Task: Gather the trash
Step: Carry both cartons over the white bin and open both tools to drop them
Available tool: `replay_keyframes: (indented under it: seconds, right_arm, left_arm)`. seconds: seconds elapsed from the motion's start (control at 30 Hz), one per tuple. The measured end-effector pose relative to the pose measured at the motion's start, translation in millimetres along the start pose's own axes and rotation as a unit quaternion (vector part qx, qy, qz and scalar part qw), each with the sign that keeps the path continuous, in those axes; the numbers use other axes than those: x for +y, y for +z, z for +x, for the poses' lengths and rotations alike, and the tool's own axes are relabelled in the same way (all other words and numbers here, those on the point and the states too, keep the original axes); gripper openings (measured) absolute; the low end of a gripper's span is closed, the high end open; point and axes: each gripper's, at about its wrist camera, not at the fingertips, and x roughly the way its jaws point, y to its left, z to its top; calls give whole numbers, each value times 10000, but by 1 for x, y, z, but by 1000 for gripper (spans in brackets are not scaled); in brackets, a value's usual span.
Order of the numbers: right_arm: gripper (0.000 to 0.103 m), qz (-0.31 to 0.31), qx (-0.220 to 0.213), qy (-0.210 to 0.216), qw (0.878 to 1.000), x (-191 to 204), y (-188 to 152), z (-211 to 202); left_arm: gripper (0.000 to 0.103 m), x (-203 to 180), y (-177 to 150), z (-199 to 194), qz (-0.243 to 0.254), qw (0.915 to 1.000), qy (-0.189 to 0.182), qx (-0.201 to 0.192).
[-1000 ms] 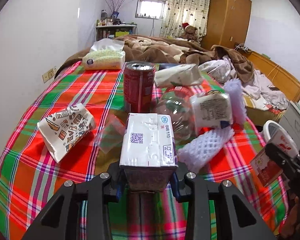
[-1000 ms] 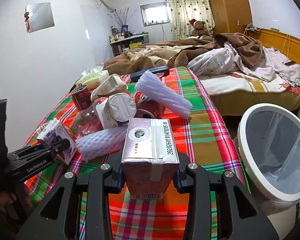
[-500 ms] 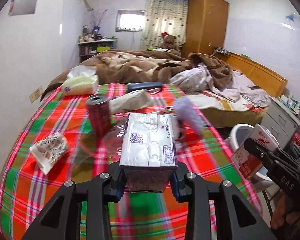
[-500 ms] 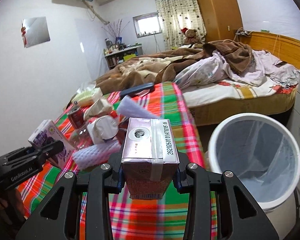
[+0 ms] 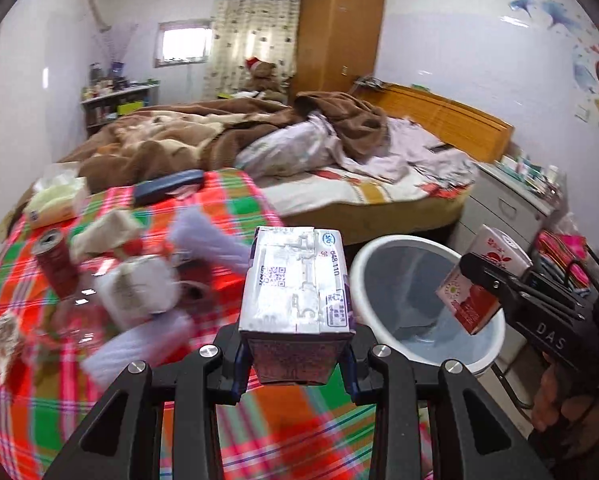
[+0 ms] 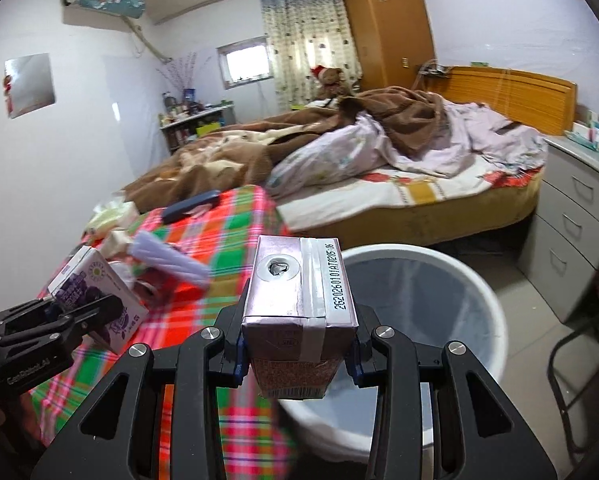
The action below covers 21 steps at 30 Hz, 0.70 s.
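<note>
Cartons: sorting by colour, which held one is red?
The right gripper's red carton, over the bin; the left gripper's purple carton is over the plaid cloth.

bin right of table, before bed.

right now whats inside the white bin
The white bin shows only a pale liner; no trash seen. The carton in the right gripper covers its near side.

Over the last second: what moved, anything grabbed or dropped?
Both hands swung off the plaid table toward the white bin. The right gripper now holds its red carton over the bin mouth; the left gripper and its purple carton trail, still over the table. Nothing grabbed or released. Grips and remaining trash unchanged.
</note>
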Motion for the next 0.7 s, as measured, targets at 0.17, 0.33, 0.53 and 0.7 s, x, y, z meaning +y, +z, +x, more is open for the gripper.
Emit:
replay_keyframes:
  seconds: [0.17, 0.33, 0.53, 0.7]
  right_arm:
    - [38, 52, 213, -164, 9996, -25, -4, 9]
    - [38, 99, 431, -273, 9986, -46, -7, 15]
    - [38, 96, 761, -339, 9965, -64, -13, 25]
    - [38, 56, 877, -434, 9952, -72, -17, 29]
  left_arm:
    - [36, -34, 6, 25, 208, 9992, -315, 138]
    - [36, -64, 10, 47, 350, 9974, -553, 304]
    - [36, -85, 8, 77, 502, 9942, -755, 584]
    - [36, -95, 8, 94, 539, 9927, -828, 697]
